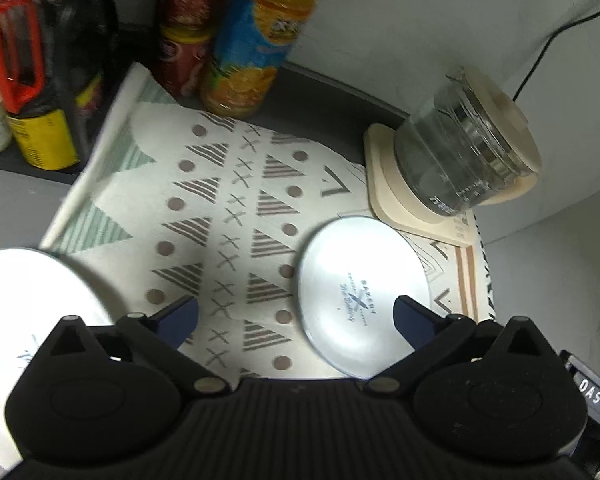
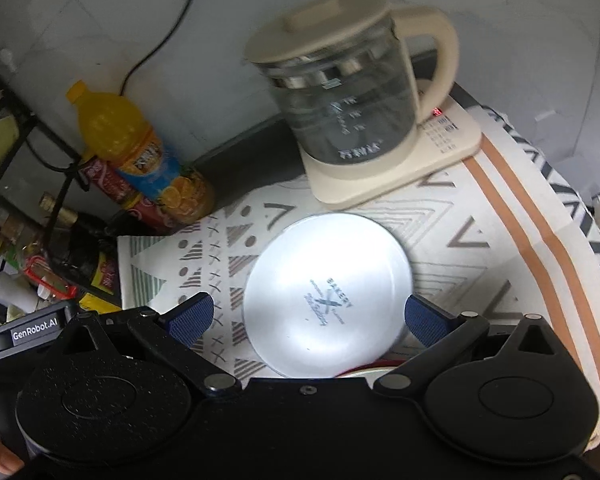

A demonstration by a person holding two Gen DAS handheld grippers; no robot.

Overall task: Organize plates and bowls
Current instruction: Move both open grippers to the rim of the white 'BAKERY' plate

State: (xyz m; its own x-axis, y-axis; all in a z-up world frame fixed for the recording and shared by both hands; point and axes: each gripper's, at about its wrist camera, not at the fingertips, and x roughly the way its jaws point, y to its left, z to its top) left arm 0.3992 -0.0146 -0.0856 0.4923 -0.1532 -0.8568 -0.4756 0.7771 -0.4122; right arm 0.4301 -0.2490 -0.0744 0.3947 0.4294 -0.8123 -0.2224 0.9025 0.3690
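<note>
The left gripper (image 1: 296,320) is hovering above the patterned cloth (image 1: 228,208) with its 2 blue-padded fingers (image 1: 180,316) spread wide and nothing between them. A white plate with a printed bakery logo (image 1: 356,296) is lying flat on the cloth just ahead of the right-hand finger, whose pad is overlapping the plate's edge in this view; whether it is touching the plate cannot be told. A 2nd white plate (image 1: 32,312) is sitting at the lower left, partly hidden under the gripper body, well apart from the 1st.

The right gripper (image 2: 310,318) is also standing wide open and holding nothing, its fingers (image 2: 192,316) sitting on either side of the logo plate (image 2: 324,296), with the right pad right at the plate's rim and the left pad a little apart from it. A red-edged rim (image 2: 364,370) is peeking out from under the near edge of that plate; what it belongs to cannot be told.

Behind the plate, a glass kettle with a cream lid and handle (image 2: 348,92) is resting on its cream base (image 2: 400,172), which is sitting partly on the cloth. An orange juice bottle (image 2: 140,156) and a red bottle (image 2: 116,188) are standing at the back left of the bench (image 1: 328,88), beside a cluttered rack of bottles and jars (image 2: 32,240).
</note>
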